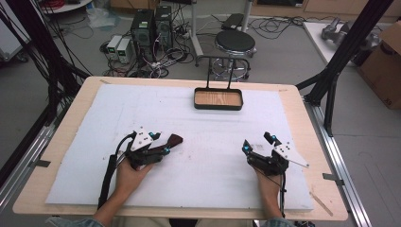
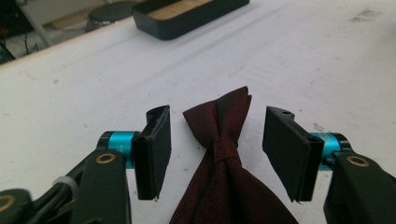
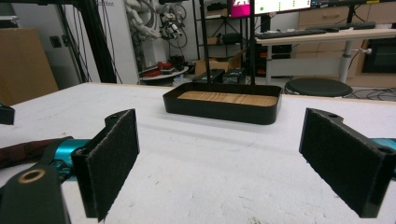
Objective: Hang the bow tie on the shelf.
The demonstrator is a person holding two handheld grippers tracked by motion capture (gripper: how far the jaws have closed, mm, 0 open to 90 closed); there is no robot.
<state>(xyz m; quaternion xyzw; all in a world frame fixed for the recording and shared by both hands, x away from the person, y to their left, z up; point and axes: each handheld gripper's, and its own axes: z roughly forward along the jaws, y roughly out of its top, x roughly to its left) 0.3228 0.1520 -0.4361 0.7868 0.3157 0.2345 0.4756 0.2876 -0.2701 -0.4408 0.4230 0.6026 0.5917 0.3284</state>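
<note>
The left gripper (image 2: 217, 156), half-wide, straddles the maroon bow tie (image 2: 224, 154) ungripped; next it should pinch the knot, the right gripper (image 3: 233, 158) waiting wide

The high view looks forward and down over the whole bench (image 1: 66, 137) from the person's side. Each gripper view sits low and close to the white mat, facing the black tray (image 1: 218, 99) (image 2: 187, 14) (image 3: 223, 106), which all three views share.
</note>
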